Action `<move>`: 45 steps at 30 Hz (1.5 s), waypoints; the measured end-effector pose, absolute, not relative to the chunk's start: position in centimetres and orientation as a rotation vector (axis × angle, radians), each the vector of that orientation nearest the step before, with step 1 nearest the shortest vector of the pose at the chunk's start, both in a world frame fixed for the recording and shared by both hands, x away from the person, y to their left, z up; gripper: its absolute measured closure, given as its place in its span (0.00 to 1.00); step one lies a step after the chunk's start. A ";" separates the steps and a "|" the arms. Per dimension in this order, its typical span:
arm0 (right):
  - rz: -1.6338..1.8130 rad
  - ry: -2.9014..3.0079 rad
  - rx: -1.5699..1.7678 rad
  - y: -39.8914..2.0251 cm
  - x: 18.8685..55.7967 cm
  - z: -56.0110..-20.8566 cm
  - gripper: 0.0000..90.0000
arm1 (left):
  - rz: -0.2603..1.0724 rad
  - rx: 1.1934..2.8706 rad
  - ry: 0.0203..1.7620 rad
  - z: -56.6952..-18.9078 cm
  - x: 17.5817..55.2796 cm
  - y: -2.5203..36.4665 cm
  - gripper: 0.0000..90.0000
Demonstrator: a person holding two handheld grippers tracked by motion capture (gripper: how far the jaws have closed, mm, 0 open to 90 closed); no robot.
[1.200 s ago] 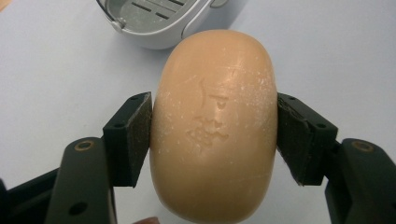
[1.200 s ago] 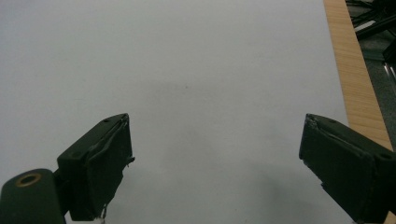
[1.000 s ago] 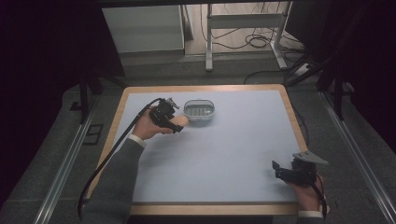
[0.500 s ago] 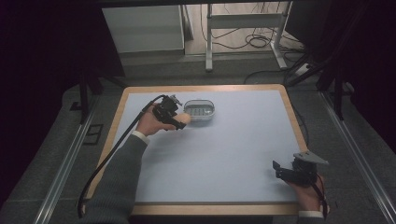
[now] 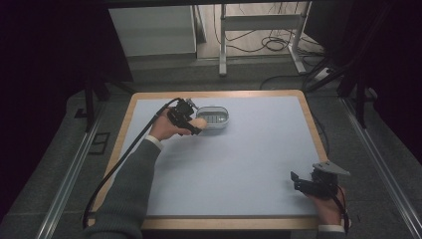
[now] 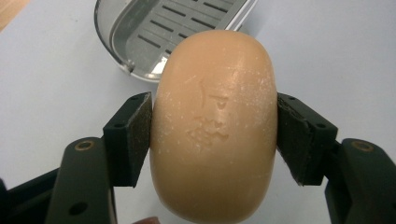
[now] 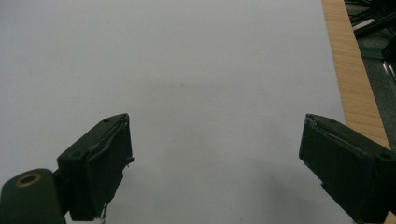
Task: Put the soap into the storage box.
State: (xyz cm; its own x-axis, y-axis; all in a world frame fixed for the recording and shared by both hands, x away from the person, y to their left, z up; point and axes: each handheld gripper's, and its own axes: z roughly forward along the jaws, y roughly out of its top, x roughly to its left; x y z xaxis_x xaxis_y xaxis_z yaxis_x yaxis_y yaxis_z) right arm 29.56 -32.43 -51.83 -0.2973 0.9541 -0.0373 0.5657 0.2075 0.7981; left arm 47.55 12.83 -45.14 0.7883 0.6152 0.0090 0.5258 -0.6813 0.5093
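Observation:
A tan oval bar of soap [image 6: 215, 121] is clamped between the two black jaws of my left gripper [image 6: 214, 133]. In the high view the left gripper [image 5: 191, 124] holds the soap [image 5: 198, 122] just left of a grey slotted soap dish [image 5: 214, 117] at the back of the table. The dish [image 6: 159, 28] lies just beyond the soap, and its slotted floor is bare. My right gripper [image 5: 301, 181] rests near the table's front right corner. Its jaws stand wide apart in the right gripper view [image 7: 215, 168], with nothing between them.
The table has a pale blue top [image 5: 239, 164] framed by a wooden rim [image 5: 313, 124]. The rim [image 7: 350, 70] runs close along the right gripper's right side. A black cable [image 5: 124, 159] trails from the left gripper over the table's left front edge.
The left gripper with the soap has edged slightly toward the dish. The right gripper has stayed where it was.

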 end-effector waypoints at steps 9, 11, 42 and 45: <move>0.940 1.946 1.405 -32.6 29.5 -51.8 0.10 | 0.251 2.499 0.835 -44.6 48.5 12.0 0.37; 0.940 1.946 1.406 -32.6 29.5 -51.8 0.10 | 0.252 2.501 0.831 -44.5 48.7 11.7 0.37; 0.936 1.936 1.425 -33.2 29.6 -51.9 0.10 | 0.221 2.574 0.748 -44.7 53.5 7.4 0.37; 0.934 1.933 1.424 -33.3 29.6 -51.9 0.10 | 0.216 2.576 0.760 -45.0 53.8 7.2 0.37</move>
